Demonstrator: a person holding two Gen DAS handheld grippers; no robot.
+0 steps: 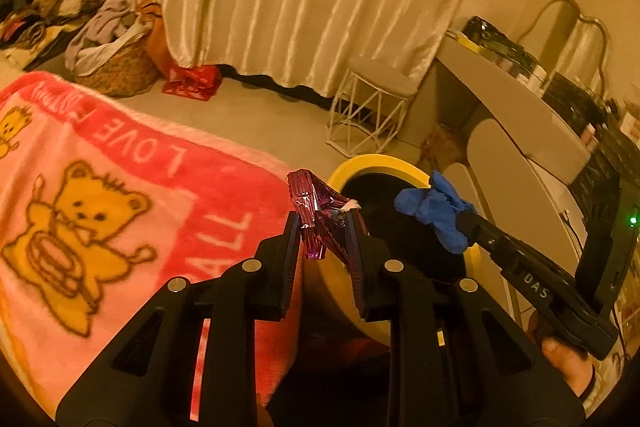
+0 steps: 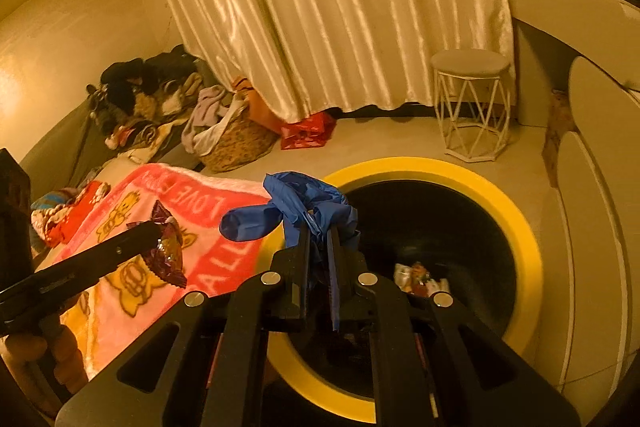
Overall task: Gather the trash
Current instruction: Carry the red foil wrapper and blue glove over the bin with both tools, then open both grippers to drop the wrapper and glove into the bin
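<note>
On my left, the left gripper point(image 1: 326, 223) is pinched nearly closed on a crinkled, shiny purple foil wrapper point(image 1: 316, 215), carried off the fuzzy pink bear-print blanket point(image 1: 120, 195) toward the bin. To its right, my right gripper point(image 2: 319, 233) is clamped fully on a limp, rubbery blue glove point(image 2: 296, 211), hanging just over the near-left rim of the round yellow-rimmed, black-lined trash bin point(image 2: 520, 227), which I judge ready for dropping.
</note>
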